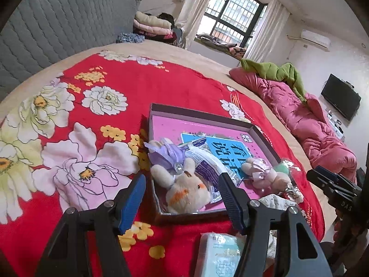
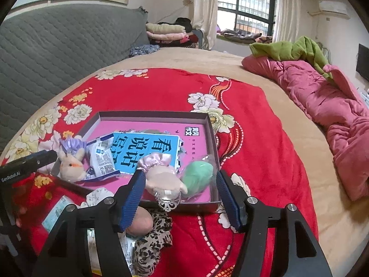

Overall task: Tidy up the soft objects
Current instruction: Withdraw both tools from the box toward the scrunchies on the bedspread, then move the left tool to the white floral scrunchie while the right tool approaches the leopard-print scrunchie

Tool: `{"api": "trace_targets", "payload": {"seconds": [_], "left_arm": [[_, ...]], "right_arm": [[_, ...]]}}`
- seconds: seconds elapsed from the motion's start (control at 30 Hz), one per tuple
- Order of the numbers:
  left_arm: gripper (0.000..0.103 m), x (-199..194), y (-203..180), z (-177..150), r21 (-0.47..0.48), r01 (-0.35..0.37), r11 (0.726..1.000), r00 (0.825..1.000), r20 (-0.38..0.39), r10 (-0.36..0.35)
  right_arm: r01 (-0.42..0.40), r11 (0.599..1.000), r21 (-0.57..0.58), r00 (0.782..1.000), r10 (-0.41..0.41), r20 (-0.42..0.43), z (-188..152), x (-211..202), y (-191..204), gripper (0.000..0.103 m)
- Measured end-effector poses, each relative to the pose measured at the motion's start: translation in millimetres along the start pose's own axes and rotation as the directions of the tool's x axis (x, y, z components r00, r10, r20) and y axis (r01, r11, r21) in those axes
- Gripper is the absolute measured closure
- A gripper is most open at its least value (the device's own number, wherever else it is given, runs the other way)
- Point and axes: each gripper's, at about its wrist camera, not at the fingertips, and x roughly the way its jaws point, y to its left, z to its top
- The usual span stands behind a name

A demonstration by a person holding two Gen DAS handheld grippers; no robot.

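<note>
Red flowered bedding carries a shallow box (image 2: 213,124) already holding 2 plush rabbits (image 1: 186,190) and (image 2: 161,180), a green puff (image 2: 197,177) and a packet. Both the left gripper (image 1: 182,182) and right gripper (image 2: 178,182) hang released, tilted down over the box's near edge, gripping nothing. Next, I'd reach for the leopard cloth (image 2: 156,237) just outside the box, pinching it mid-bundle.

You are working in a home bedroom: a bed (image 2: 265,120) is lying under a red flowered blanket (image 1: 138,87), folded clothes (image 1: 152,24) are sitting by the curtained window (image 2: 246,2).
</note>
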Motion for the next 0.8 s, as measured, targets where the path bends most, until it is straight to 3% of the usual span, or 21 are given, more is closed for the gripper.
{"api": "trace_targets", "payload": {"seconds": [0.3,0.8], "left_arm": [[0.038,-29.8,-15.8,-5.9,-0.062,0.018,0.998,1.000,0.014,-0.017],[0.038,-45.4,-53.1,-16.9,-0.016,0.031,0.999,0.999,-0.026,-0.031]], "right_arm": [[-0.013,0.999,0.052,1.000,0.012,0.028,-4.0,-10.3,-15.8,0.033],[-0.057,0.996,0.072,0.994,0.050,0.097,-3.9,-41.7,-29.1,0.032]]}}
